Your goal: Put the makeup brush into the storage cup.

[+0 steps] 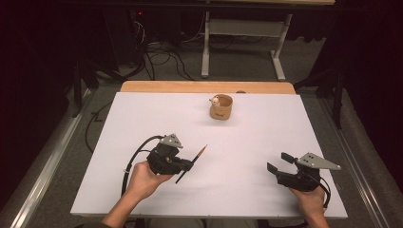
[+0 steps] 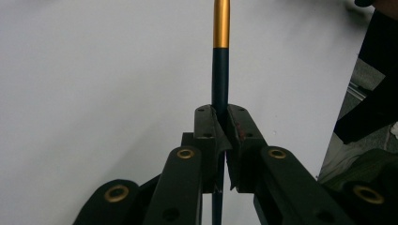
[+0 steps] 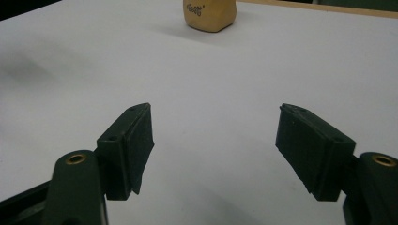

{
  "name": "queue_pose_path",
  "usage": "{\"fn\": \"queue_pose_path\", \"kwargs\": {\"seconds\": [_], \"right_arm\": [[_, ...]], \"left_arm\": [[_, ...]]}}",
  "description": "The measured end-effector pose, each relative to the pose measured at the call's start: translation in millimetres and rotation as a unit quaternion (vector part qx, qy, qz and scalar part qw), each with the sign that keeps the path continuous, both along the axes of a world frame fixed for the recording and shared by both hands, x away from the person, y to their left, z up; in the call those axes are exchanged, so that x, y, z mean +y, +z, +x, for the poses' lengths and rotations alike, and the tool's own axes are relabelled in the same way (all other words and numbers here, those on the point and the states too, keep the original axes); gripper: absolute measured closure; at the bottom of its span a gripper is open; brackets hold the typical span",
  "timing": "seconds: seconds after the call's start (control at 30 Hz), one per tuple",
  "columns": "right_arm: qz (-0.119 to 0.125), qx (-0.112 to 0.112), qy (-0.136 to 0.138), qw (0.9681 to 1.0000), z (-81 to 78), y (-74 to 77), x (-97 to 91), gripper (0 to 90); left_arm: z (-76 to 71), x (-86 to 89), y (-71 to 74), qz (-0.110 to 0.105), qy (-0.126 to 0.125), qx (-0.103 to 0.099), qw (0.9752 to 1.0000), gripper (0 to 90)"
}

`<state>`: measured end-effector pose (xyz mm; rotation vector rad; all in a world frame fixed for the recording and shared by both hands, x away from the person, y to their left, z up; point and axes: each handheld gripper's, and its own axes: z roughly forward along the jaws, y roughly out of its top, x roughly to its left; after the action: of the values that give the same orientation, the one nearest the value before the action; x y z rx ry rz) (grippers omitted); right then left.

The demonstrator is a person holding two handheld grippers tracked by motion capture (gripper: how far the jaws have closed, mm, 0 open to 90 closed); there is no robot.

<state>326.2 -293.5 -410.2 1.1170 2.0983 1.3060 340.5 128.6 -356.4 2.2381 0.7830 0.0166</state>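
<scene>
At seven o'clock on the white table (image 1: 142, 114), the left claw (image 1: 186, 165) clamps a dark brush (image 1: 194, 162) whose tip points toward one o'clock. The right claw (image 1: 279, 162), at five o'clock, gapes wide and empty. Farther off at twelve o'clock stands a tan cup (image 1: 221, 107).

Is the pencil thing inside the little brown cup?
No, the left gripper is shut on the brush, far from the cup on the table's far side.
</scene>
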Motion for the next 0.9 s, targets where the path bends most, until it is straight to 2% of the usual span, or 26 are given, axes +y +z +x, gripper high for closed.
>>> {"fn": "queue_pose_path", "kwargs": {"seconds": [0.13, 0.33, 0.47, 0.7, 0.83, 0.9], "right_arm": [[0.005, 0.002, -0.004, 1.0000, -0.5, -0.1, -0.8, 29.5], [0.000, -0.002, 0.003, 1.0000, -0.8, 0.4, 1.2, 30.2], [-0.001, 0.004, 0.003, 1.0000, -1.9, -0.5, 2.8, 30.4], [0.005, -0.012, 0.010, 0.9999, -4.2, 3.1, 7.5, 30.4], [0.002, -0.012, 0.017, 0.9998, -4.4, 3.9, 11.7, 29.1], [0.008, -0.011, 0.020, 0.9997, -4.8, 5.0, 13.9, 28.9]], "left_arm": [[-2.7, -2.3, -1.8, -0.005, -0.003, 0.000, 1.0000, 83.3], [-6.1, -5.3, -2.5, -0.011, -0.007, -0.004, 0.9999, 83.3], [-6.3, -6.7, -1.9, -0.014, -0.008, -0.008, 0.9998, 83.3], [-8.3, -8.3, -1.9, -0.020, -0.012, -0.014, 0.9996, 83.3], [-7.8, -9.4, -3.1, -0.022, -0.012, -0.016, 0.9996, 83.3], [-7.5, -10.1, -4.3, -0.022, -0.014, -0.016, 0.9995, 83.3]]}}
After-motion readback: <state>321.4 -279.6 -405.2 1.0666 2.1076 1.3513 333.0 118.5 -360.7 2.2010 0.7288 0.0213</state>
